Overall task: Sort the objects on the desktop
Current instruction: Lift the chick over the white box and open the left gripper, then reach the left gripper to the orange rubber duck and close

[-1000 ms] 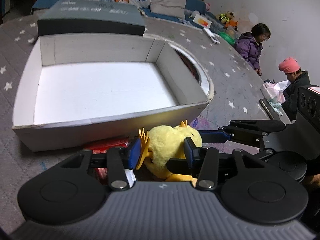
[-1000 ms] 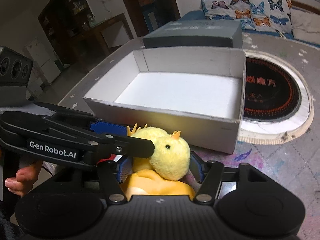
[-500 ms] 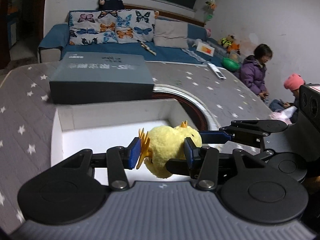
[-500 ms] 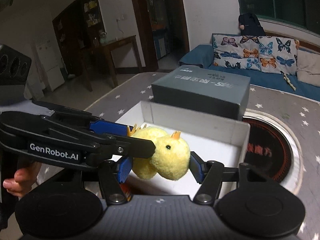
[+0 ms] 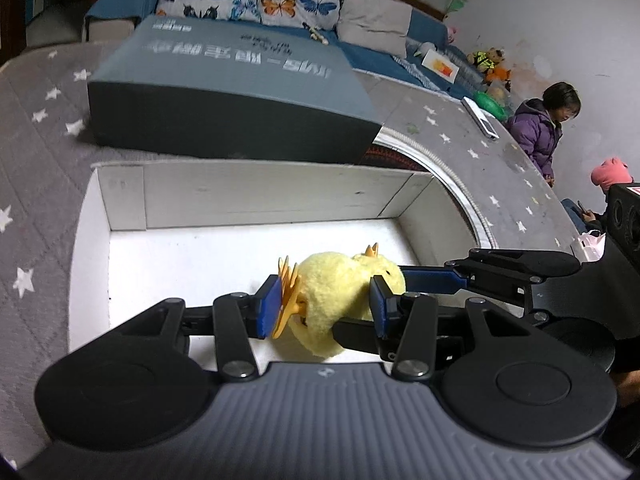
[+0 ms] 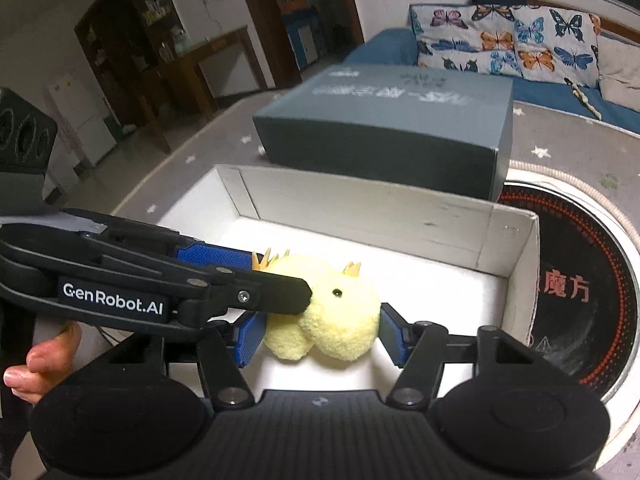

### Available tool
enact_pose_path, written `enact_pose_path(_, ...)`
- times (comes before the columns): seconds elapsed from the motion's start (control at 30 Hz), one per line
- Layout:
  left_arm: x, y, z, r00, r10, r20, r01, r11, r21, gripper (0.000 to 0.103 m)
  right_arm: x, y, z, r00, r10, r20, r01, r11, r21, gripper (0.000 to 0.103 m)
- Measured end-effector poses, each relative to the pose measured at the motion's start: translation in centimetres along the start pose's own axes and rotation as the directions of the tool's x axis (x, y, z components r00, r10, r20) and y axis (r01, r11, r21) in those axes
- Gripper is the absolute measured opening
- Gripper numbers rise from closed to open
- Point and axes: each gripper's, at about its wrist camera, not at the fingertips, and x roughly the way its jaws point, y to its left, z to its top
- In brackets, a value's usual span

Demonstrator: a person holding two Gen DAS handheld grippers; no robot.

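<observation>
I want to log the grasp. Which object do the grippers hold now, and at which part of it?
Both hold the yellow plush chick above the white box. The left gripper clamps its body across the sides; the right gripper appears closed on its head and body.

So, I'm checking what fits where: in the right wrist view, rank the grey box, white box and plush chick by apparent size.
Grey box and white box: too alike, and partly hidden, to rank.
Plush chick: smallest, though nearest the camera.
</observation>
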Motion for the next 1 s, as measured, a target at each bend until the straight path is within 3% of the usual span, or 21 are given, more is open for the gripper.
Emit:
enact_pose_path(0.13, 0.3, 0.3, -0.7, 1.0, -0.003, -0.002, 0.003, 1.0, -0.01, 0.047, 0.2, 0.3, -0.2, 1.0, -0.031, -0.002, 0.031, 0.999, -0.021, 0.066)
enact_pose_path(0.3, -0.8, 0.3, -0.7, 1.0, 0.01, 0.024, -0.01, 1.0, -0.005, 0.053, -0.8, 0.6, -0.5, 0.997, -0.069, 0.022, 0.07, 0.997, -0.038, 0.082)
enact_pose_path(0.47, -4.2, -1.4, -1.8, 0.996, 0.015, 0.089, -0.02, 0.998, 0.055, 0.056, -4.2, 1.1, -1.8, 0.994, -0.071, 0.08, 0.077, 0.995, -0.067, 0.089)
enact_pose_path(0.53, -5.8, -2.1, -2.5, 0.993, 0.015, 0.119, -0.025, 0.996, 0.086, 0.064, -5.8, 1.3, -2.4, 0.992, -0.07, 0.107, 0.079, 0.994, -0.081, 0.09)
enact_pose_path(0.67, -8.8, -3.6, -4.9, 0.987, 0.01, 0.159, -0.035, 0.988, 0.153, 0.066, -8.9, 1.6, -4.3, 0.989, -0.074, 0.131, 0.089, 0.99, -0.108, 0.09)
enact_pose_path(1.0, -11.7, -6.5, -11.6, 0.994, -0.062, 0.094, 0.037, 0.968, 0.247, 0.066, -12.7, 3.0, -9.7, 0.998, -0.031, 0.053, 0.04, 0.983, -0.181, 0.09)
